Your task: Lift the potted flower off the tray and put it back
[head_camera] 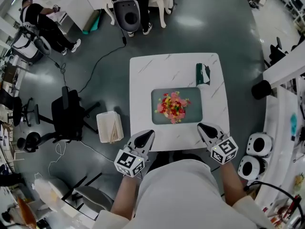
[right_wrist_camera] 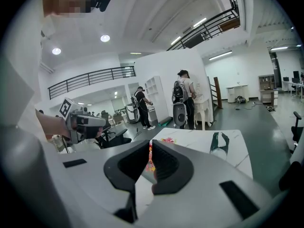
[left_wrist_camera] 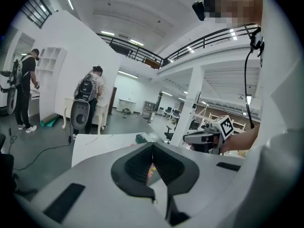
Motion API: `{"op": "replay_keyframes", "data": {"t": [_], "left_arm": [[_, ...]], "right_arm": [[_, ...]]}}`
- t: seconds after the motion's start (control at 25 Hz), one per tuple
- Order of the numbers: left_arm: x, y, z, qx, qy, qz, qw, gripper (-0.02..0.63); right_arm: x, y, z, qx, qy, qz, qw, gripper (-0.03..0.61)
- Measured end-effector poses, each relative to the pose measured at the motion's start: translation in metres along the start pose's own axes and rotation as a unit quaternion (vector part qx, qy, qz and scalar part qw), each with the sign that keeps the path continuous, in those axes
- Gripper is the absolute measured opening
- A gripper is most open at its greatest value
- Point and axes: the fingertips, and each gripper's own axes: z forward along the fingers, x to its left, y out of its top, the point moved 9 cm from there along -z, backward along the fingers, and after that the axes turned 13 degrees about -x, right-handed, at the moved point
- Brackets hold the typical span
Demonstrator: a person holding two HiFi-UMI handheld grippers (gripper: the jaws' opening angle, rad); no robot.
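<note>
Currently left gripper (head_camera: 147, 135) and right gripper (head_camera: 202, 127) are closed, empty; potted flower (head_camera: 174, 107) stands ahead of both jaws on tray (head_camera: 159, 117). Risk: advancing unopened could topple it.

glossy grey floor (head_camera: 228, 32), white marble table (head_camera: 147, 75), black office chair (head_camera: 66, 111), strip lights (left_wrist_camera: 108, 33) overhead.

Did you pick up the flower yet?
Nothing looks done yet: the potted flower sits on the tray. In hand: the left gripper and right gripper hover at the near edge of the table, both shut and empty. Left to do: grasp the flower, lift it, set it back.
</note>
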Motion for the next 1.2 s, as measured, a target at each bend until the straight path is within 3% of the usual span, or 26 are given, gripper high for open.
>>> {"op": "replay_keyframes", "data": {"t": [0.2, 0.32, 0.56, 1.2], "left_arm": [[0.011, -0.007, 0.004, 0.004, -0.001, -0.012, 0.9999, 0.008], [0.016, -0.011, 0.005, 0.010, 0.004, -0.022, 0.9997, 0.008], [0.021, -0.023, 0.007, 0.021, 0.014, -0.037, 0.9990, 0.008], [0.040, -0.049, 0.013, 0.036, 0.065, -0.071, 0.9947, 0.008]], "right_arm": [[-0.008, -0.013, 0.015, 0.019, 0.003, 0.007, 1.000, 0.028], [-0.015, -0.026, 0.027, 0.041, 0.008, 0.003, 0.999, 0.111], [-0.036, -0.055, 0.049, 0.099, 0.035, -0.023, 0.994, 0.140], [-0.081, -0.132, 0.116, 0.209, 0.116, -0.112, 0.964, 0.257]]}}
